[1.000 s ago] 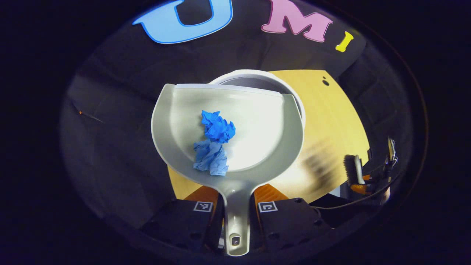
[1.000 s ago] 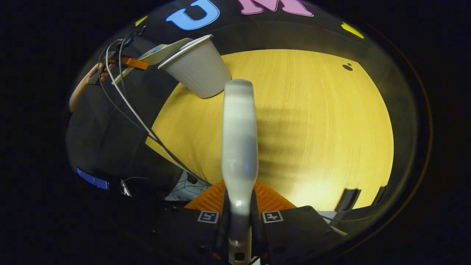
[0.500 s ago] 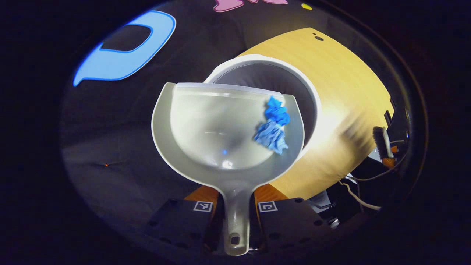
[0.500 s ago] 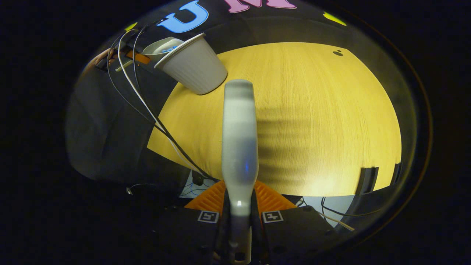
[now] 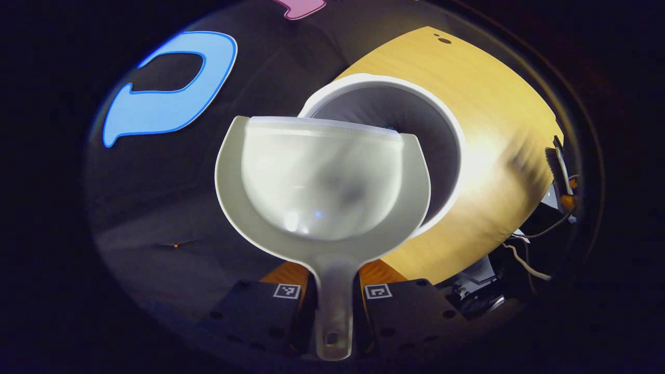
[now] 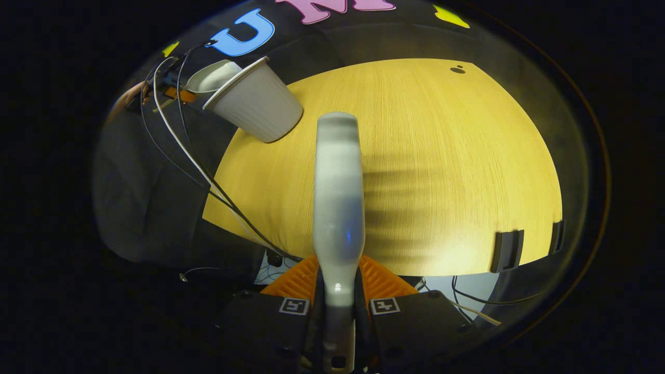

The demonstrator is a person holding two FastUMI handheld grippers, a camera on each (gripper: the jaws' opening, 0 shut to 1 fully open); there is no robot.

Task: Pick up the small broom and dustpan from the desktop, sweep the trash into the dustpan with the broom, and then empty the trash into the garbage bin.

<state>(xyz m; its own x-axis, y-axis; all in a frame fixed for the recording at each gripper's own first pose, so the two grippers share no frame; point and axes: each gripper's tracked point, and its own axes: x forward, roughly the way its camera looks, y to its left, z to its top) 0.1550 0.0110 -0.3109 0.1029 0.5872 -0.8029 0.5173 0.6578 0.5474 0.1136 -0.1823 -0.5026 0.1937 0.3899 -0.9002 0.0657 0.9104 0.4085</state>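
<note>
Left tongs (image 5: 332, 306) clamped on dustpan (image 5: 322, 182) handle, mouth over garbage bin (image 5: 447, 156), right tongs (image 6: 337, 317) clamped on broom (image 6: 337, 208).

- My left gripper (image 5: 332, 291) has dark blocky finger housings, each carrying a square black-and-white marker, with ribbed orange plates behind.
- My right gripper (image 6: 337, 306) looks identical; black and white cables (image 6: 171, 145) trail nearby.
</note>
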